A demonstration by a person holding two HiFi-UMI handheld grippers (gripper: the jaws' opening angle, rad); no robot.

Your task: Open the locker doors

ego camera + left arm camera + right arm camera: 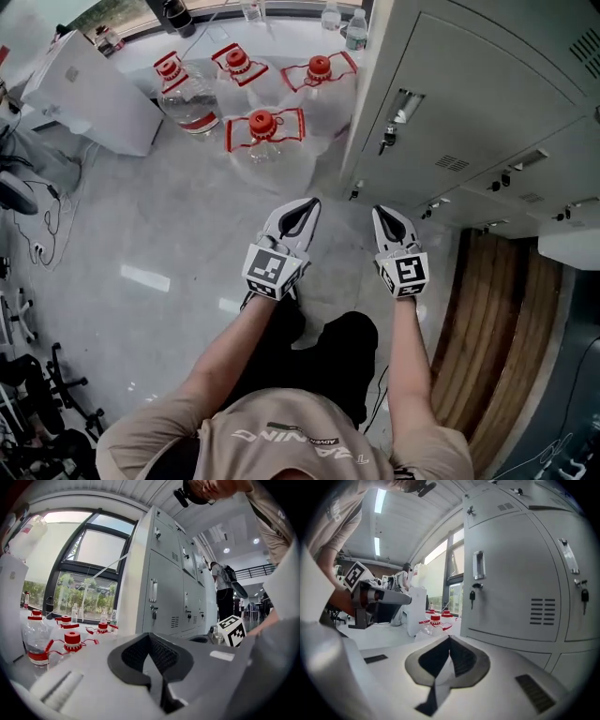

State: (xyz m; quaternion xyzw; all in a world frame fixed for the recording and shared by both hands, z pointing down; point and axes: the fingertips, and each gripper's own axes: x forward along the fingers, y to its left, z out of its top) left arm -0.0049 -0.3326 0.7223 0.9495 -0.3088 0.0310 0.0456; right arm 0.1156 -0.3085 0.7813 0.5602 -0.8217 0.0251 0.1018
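A bank of grey lockers (469,103) fills the upper right of the head view, all doors closed. The nearest door (515,583) has a recessed handle (478,564) with a key (472,597) hanging in the lock below it. My left gripper (305,208) and right gripper (385,215) are held side by side over the floor, a short way in front of the lockers, touching nothing. Both sets of jaws meet at the tips with nothing between them. In the left gripper view the lockers (168,588) stand ahead and to the right.
Several large clear water bottles with red caps (263,127) stand on the floor ahead and to the left. A white box (89,94) sits at the far left, cables and chair bases lie along the left edge. A wooden panel (492,328) lies at the lower right. A person (225,592) stands beyond the lockers.
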